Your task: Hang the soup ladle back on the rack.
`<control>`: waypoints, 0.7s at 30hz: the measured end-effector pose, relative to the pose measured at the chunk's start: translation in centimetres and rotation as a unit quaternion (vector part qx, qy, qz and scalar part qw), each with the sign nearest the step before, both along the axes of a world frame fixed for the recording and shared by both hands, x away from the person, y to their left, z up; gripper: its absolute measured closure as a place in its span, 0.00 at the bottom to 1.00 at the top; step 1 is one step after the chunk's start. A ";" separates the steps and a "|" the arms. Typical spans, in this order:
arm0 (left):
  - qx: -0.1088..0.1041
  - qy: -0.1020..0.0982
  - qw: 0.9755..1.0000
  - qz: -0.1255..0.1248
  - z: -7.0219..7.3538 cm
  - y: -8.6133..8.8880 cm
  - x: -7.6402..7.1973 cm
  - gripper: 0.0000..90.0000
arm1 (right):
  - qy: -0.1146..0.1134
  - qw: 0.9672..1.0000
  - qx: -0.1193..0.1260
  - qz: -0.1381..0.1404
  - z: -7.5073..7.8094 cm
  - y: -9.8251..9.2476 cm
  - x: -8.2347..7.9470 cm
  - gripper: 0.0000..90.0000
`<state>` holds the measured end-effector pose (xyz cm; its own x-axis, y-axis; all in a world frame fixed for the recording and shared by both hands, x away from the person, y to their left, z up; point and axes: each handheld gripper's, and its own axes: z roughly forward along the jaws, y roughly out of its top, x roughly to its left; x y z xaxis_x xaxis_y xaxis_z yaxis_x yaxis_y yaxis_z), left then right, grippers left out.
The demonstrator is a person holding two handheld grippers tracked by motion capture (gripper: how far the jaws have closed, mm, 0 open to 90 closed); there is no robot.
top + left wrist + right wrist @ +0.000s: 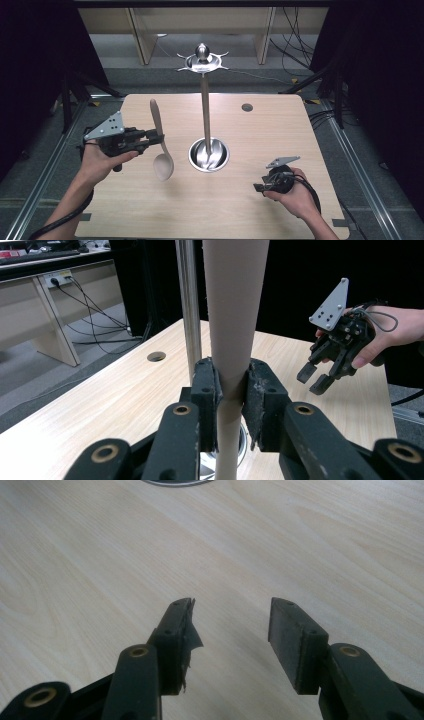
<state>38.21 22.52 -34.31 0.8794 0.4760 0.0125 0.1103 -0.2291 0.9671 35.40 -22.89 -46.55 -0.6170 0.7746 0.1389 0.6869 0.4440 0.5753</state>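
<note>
left gripper point(156, 138) held level, jaws clamped on a handle; right gripper point(257, 188) low, jaws apart.

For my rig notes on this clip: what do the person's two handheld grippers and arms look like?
Both grippers are black, with two jointed jaws, brass-coloured pivot pins and flat dark pads. The left gripper and right gripper each carry a grey three-cornered plate with small holes. A black cable trails from the left one along the forearm. One right pad has a torn, frayed lining. The forearms are bare, with no sleeves in view.
</note>
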 end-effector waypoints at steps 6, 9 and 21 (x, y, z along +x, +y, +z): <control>-0.004 -0.001 1.000 -0.008 0.4 -0.1 0.5 0.84 | -0.001 1.000 -0.002 -0.003 0.0 -0.1 -0.1 0.59; -0.001 -0.001 1.000 -0.015 0.8 -0.1 0.8 0.84 | -0.001 1.000 -0.002 -0.005 0.0 -0.1 -0.2 0.59; 0.002 0.004 0.999 -0.034 2.0 -0.6 2.7 0.84 | -0.004 1.000 -0.008 -0.010 -0.2 -0.8 -0.9 0.59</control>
